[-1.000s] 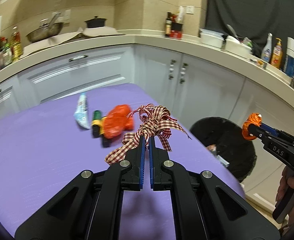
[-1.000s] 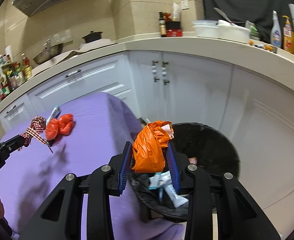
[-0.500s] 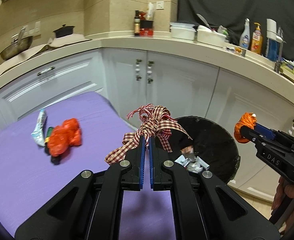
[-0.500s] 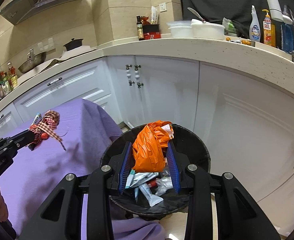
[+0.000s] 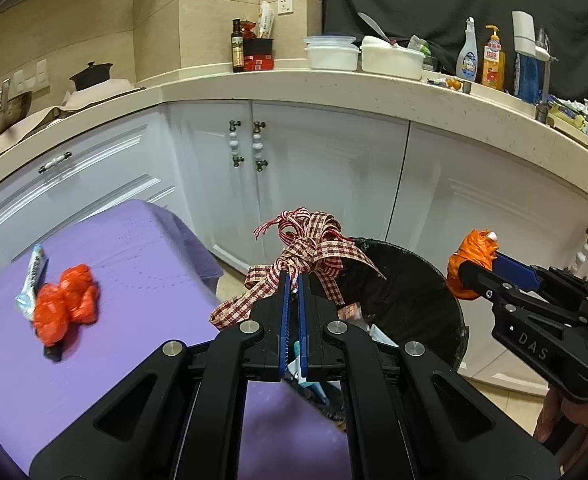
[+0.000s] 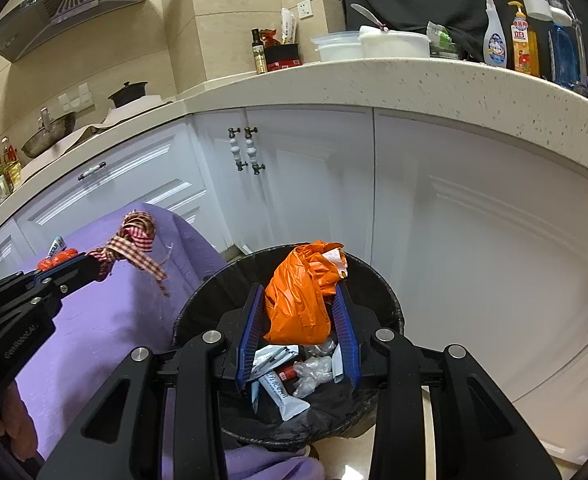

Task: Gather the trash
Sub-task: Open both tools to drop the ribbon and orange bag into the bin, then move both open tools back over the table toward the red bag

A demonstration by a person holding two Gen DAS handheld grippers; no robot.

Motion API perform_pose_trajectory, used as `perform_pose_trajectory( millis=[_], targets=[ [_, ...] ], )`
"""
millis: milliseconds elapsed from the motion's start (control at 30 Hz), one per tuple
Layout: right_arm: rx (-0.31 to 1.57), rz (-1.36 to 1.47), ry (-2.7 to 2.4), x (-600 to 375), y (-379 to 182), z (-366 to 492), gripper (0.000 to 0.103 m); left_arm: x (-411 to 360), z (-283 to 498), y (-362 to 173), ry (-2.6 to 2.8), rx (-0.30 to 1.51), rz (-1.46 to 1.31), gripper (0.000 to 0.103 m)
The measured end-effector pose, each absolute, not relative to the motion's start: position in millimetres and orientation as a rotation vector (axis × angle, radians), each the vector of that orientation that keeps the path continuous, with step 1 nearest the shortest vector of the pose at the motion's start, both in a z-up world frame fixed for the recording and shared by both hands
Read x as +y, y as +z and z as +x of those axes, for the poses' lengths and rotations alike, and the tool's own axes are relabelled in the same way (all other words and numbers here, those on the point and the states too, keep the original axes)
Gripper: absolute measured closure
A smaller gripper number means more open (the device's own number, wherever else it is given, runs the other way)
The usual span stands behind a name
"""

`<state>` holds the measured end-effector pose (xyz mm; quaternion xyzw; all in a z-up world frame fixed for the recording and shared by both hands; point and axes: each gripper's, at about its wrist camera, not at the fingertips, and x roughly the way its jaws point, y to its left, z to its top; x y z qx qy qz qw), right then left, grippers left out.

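Pinching a limp red-and-white checked ribbon (image 5: 310,256), the left gripper (image 5: 292,280) has its blue ribbed pads nearly together, the woven loops bunched above the tips and a flat tail drooping to their left. Clamped between the right gripper (image 6: 300,300) pads is a crinkled, glossy orange plastic bag (image 6: 302,292) with a scrap of white showing at its top; the jaws stand partly apart around the wad. Both tools slope downward. Directly beyond and below the right tips gapes a round black bin (image 6: 390,304) with a rumpled black liner. Only the right wrist view looks down inside, at squeezed tubes, clear film and paper wrappers. From the left wrist view the bin lies just past the tips, to their right, its contents mostly hidden. That view alone clearly shows, well left of the tips on the smooth purple tablecloth (image 5: 133,320), a crumpled red bag (image 5: 65,304) touching a small white-blue tube (image 5: 33,276), slightly blurred.
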<state>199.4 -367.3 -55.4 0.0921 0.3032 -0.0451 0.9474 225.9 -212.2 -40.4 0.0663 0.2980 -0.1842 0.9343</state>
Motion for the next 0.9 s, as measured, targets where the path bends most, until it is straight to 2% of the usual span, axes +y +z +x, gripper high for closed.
perform_pose_trajectory(
  millis=[133, 167, 233, 267, 300, 433, 600, 900],
  targets=[
    [0.618, 0.197, -0.101, -372, -61, 206, 0.067, -227, 235, -48, -0.401, 0.614, 0.146, 0.098],
    [0.618, 0.203, -0.104, -373, -63, 208, 0.067, -230, 237, -50, -0.405, 0.617, 0.155, 0.094],
    [0.627, 0.219, -0.107, -376, -68, 213, 0.054, -237, 241, -57, -0.403, 0.625, 0.177, 0.081],
    [0.628, 0.224, -0.111, -377, -70, 214, 0.051, -238, 243, -59, -0.398, 0.628, 0.179, 0.069],
    [0.631, 0.225, -0.117, -377, -71, 215, 0.048, -238, 244, -61, -0.391, 0.63, 0.177, 0.062],
    [0.633, 0.223, -0.126, -377, -72, 214, 0.047, -232, 246, -63, -0.378, 0.643, 0.16, 0.061],
    [0.629, 0.215, -0.125, -371, -68, 213, 0.045, -215, 242, -57, -0.344, 0.637, 0.141, 0.053],
    [0.618, 0.198, -0.056, -340, -58, 219, 0.042, -159, 228, -47, -0.238, 0.634, 0.11, 0.049]
  ],
)
